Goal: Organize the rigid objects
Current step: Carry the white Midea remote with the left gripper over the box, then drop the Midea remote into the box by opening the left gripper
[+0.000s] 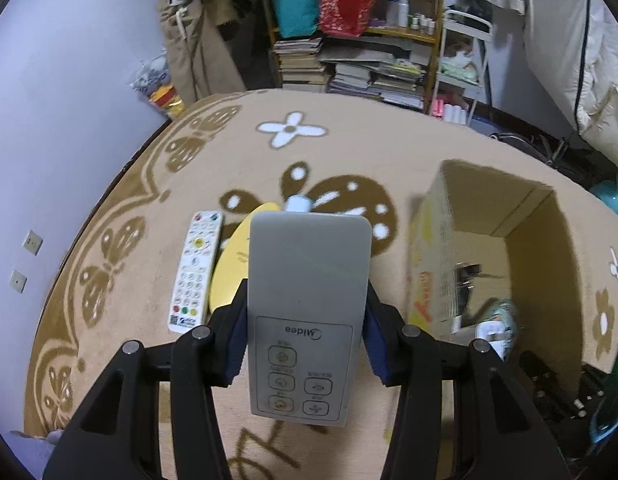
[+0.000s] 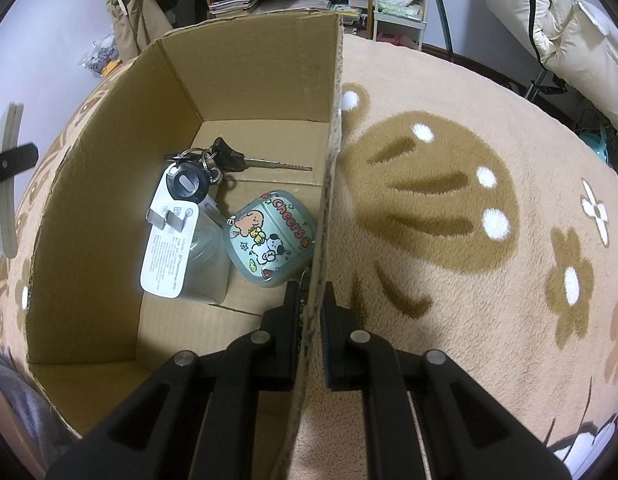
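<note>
Two claws are busy: the left claw (image 1: 305, 332) clenches a grey Midea remote (image 1: 309, 304), which hides most of a yellow item (image 1: 229, 268) beside the white remote (image 1: 195, 272) on the carpet (image 1: 349, 148). The right claw (image 2: 311, 320) pinches the cardboard box (image 2: 109, 200) wall; the keys (image 2: 213, 164), charger (image 2: 169, 248) and cartoon case (image 2: 269, 236) lie inside.

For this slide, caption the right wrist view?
Right tool clamps cardboard box wall; keys, charger, cartoon case inside.
</note>
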The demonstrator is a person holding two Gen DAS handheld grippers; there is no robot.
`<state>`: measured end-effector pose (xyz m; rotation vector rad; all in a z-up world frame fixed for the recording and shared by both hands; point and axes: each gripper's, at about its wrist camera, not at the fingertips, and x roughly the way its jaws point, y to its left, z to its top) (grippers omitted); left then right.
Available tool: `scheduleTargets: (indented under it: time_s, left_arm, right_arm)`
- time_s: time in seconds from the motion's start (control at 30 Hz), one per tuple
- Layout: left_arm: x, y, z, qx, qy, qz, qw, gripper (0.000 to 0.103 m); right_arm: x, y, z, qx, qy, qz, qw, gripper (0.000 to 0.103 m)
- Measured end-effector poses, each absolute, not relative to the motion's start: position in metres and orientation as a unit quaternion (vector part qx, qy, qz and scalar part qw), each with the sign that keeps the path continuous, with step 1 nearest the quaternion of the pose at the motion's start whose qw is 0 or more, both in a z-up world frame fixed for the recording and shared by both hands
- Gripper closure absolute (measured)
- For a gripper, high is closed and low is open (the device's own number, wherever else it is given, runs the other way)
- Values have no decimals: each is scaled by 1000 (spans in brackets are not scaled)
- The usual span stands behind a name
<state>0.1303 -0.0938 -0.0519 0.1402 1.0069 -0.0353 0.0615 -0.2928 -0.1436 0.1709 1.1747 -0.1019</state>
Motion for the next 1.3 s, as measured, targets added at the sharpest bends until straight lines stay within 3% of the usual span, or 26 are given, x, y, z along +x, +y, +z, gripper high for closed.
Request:
scheduleTargets:
  time_s: [0.63, 1.3]
  left_arm:
    - [120, -188, -13, 59, 471, -121, 872, 55]
    - [131, -202, -71, 69, 527, -133, 836, 55]
  right_arm:
    - [62, -293, -143, 82, 553, -47, 828, 92]
    - [63, -292, -142, 81, 553, -47, 828, 92]
